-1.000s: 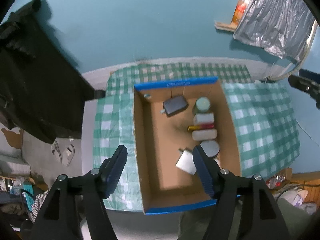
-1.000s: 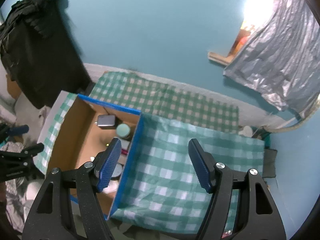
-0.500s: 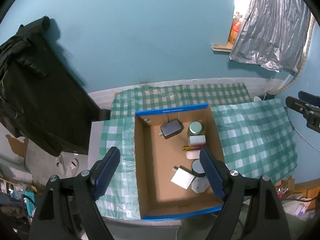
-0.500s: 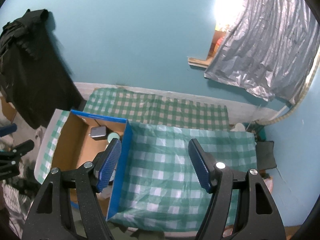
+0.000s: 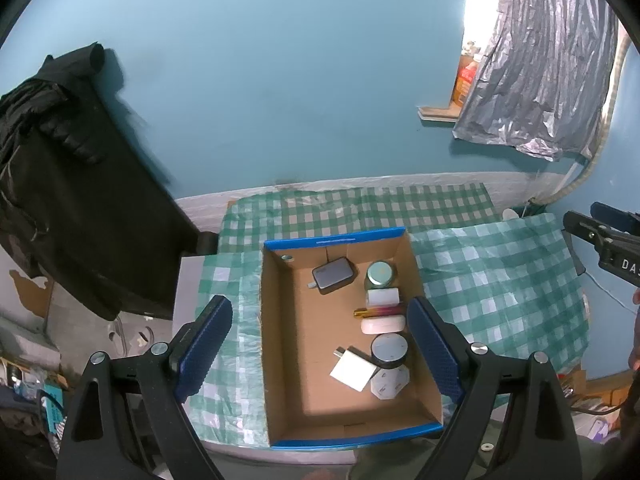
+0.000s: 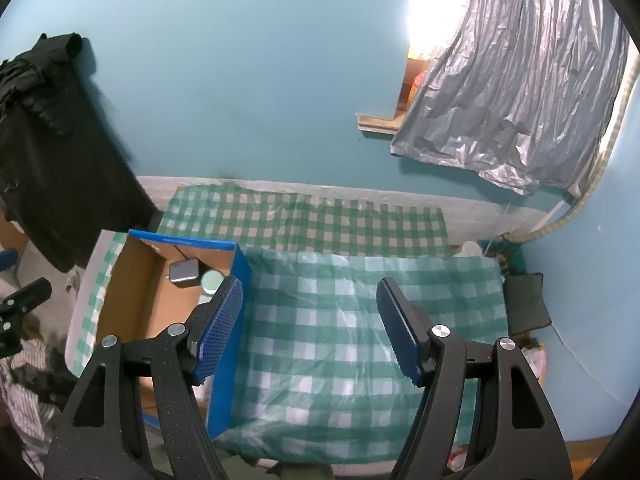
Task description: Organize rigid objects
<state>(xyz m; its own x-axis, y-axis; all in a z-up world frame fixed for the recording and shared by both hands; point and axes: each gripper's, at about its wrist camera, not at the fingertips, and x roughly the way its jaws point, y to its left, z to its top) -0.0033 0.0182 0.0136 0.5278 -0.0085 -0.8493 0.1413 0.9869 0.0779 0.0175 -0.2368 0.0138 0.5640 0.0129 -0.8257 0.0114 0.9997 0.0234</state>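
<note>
The cardboard box (image 5: 280,344) is showing matt brown walls with glossy blue edging. A thin, shiny plastic film is covering the green checked tablecloth (image 6: 340,328). The gripper pads (image 5: 204,340) are looking like rough, dimpled blue rubber on matt black plastic. At far right, crinkled silver foil sheeting (image 6: 512,92) is gleaming.

Both grippers hang high with nothing between their blue-padded fingers, the left gripper (image 5: 320,348) spread wide and pointing down and forward, the right gripper (image 6: 310,326) equally wide apart to its right, its black tip showing at the left view's right edge.
</note>
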